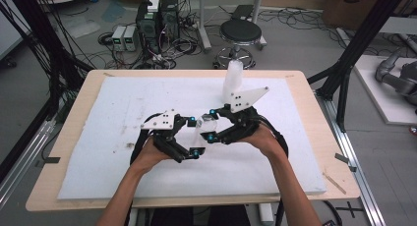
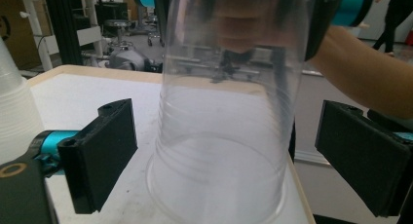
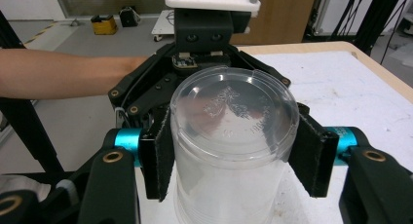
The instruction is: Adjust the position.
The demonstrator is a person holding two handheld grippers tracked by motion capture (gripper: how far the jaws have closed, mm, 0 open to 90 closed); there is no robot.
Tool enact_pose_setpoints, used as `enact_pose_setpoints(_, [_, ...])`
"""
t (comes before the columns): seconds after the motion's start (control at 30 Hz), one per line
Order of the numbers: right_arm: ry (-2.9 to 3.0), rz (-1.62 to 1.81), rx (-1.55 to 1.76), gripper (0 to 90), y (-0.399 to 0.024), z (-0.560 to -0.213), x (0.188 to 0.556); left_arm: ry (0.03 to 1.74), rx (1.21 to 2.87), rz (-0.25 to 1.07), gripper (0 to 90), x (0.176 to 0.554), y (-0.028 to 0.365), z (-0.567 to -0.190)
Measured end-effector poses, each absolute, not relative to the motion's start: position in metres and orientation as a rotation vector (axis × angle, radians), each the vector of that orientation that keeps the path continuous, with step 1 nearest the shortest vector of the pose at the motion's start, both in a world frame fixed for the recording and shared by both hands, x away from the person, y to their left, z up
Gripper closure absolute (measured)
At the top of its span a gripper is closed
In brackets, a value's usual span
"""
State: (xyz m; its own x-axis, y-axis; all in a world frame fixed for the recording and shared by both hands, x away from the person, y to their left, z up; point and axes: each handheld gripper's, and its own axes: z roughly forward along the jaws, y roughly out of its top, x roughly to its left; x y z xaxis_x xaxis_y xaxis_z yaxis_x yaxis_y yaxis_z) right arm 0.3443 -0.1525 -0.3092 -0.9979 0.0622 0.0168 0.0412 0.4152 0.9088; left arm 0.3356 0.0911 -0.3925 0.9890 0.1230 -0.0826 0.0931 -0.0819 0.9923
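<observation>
Your right claw (image 3: 229, 156) grips upturned cup (image 3: 229, 151); left claw (image 2: 214, 156) open round it, transfer/unstacking not done.

Wooden table (image 1: 314, 137) under a white foam sheet (image 1: 123, 137), stacked clear cups (image 1: 232, 81) upon it.
</observation>
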Motion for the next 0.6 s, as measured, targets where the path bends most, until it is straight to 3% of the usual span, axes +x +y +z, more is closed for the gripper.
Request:
enact_pose_setpoints(0.2, [2.615, 1.71, 0.096, 41.3, -0.1546, -0.3092, 0.3424, 0.17, 1.654, 0.023, 9.1, 0.3371, 0.0857, -0.3958])
enact_pose_setpoints(0.6, [2.587, 1.743, 0.098, 41.3, -0.1601, -0.3132, 0.3396, 0.118, 1.654, 0.021, 24.1, 0.3356, 0.0822, -0.4007])
